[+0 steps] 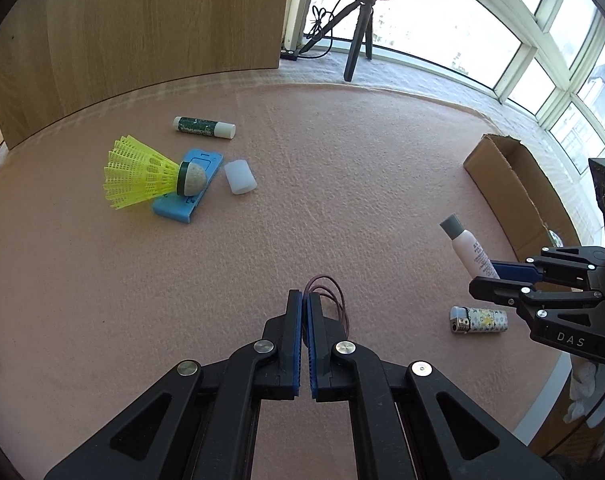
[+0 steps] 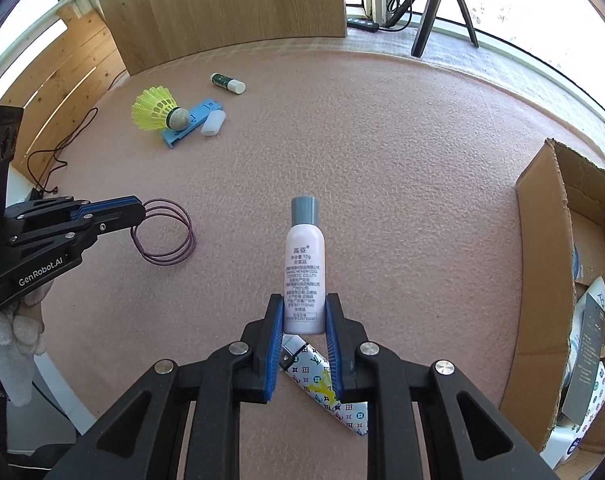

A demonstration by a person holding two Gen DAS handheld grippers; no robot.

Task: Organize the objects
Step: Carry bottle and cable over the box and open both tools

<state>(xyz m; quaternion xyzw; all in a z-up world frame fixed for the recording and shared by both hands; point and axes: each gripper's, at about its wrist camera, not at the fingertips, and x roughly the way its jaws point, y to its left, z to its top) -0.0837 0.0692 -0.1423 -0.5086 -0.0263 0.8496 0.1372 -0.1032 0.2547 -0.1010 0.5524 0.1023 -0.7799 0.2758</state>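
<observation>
My left gripper is shut on a few thin purple rubber loops, which hang from its tips just above the pink mat; the right wrist view shows the same left gripper and loops. Between the blue pads of my right gripper sits the lower end of a small pink bottle with a grey cap, gripped and lifted off the mat. From the left wrist the bottle tilts out of the right gripper. A patterned lighter lies on the mat under the right gripper.
An open cardboard box with packets inside stands at the right. At the far left lie a yellow shuttlecock on a blue flat case, a white cap and a glue stick. Behind are a wooden panel and a tripod.
</observation>
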